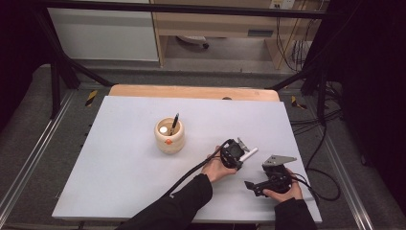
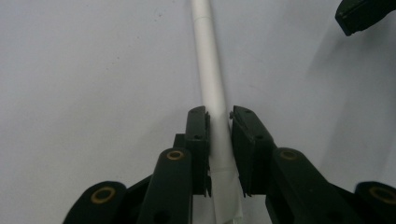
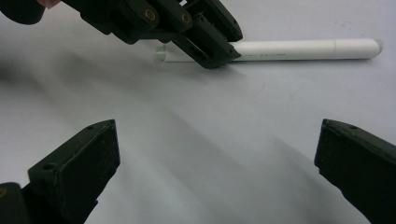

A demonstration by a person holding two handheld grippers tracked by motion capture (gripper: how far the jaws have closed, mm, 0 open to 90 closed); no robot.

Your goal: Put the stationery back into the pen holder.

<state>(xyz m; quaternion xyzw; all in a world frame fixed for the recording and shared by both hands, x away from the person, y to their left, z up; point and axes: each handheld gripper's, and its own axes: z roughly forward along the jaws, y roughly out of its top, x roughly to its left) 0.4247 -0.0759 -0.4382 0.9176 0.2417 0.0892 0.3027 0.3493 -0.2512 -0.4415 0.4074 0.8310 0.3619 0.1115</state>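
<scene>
Your left hand-held gripper [image 2: 218, 135] clamps the white pen [image 2: 210, 70] near its rear end, long axis running straight ahead; your right hand-held gripper [image 3: 217, 154] waits nearby, spread wide.

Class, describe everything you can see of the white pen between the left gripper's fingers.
The white pen is a slim, smooth, plastic-looking tube with a seam near one end and an open hollow at the other. It lies level on the pale table, clamped near its hollow end by the left gripper, whose fingers press both its sides.
</scene>
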